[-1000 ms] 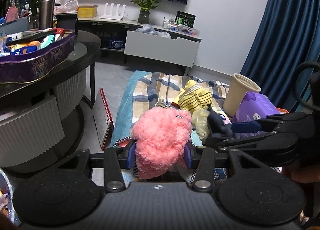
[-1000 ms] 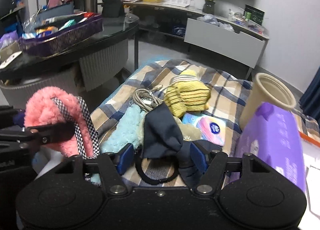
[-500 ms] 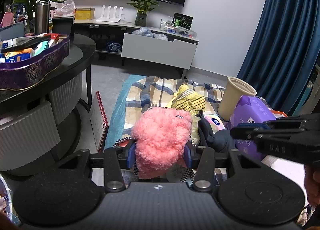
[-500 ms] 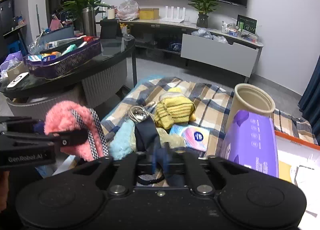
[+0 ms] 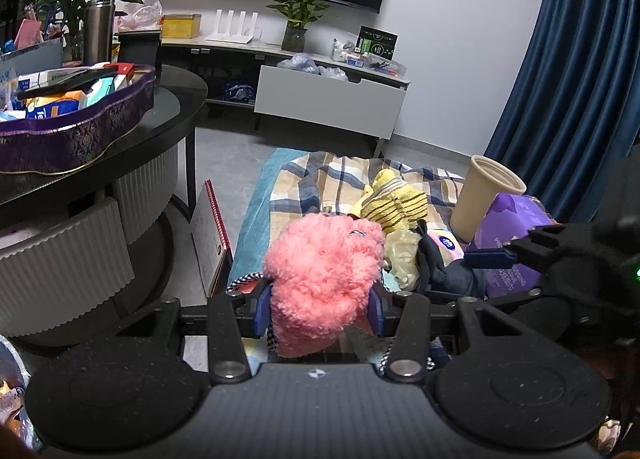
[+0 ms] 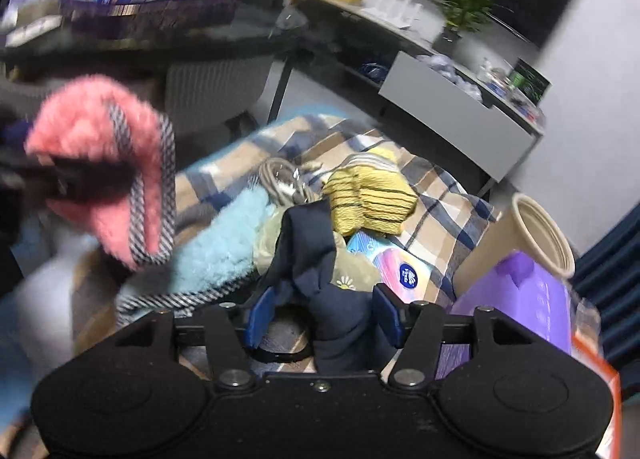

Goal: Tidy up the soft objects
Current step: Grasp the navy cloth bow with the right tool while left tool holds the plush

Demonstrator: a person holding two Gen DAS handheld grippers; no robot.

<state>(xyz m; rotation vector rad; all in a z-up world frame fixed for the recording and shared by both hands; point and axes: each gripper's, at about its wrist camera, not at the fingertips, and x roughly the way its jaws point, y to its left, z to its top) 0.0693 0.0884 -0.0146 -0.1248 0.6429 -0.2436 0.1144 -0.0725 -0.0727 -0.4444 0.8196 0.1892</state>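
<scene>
Two handheld grippers work over a plaid blanket (image 6: 436, 195) heaped with soft things: the left gripper (image 5: 318, 309) is clamped on a fluffy pink slipper with checked trim (image 5: 322, 279), which bulges up between its blue pads. The right gripper (image 6: 322, 315) has its jaws opening, with a dark navy cloth (image 6: 316, 259) lying loose in the gap, neither pad pressing on it. Just ahead of the right gripper's tips sit a yellow striped knitted piece (image 6: 370, 197) and a fluffy light-blue slipper (image 6: 224, 235), with a beige cup (image 6: 532, 237) and a purple packet (image 6: 516, 299) off to its right.
</scene>
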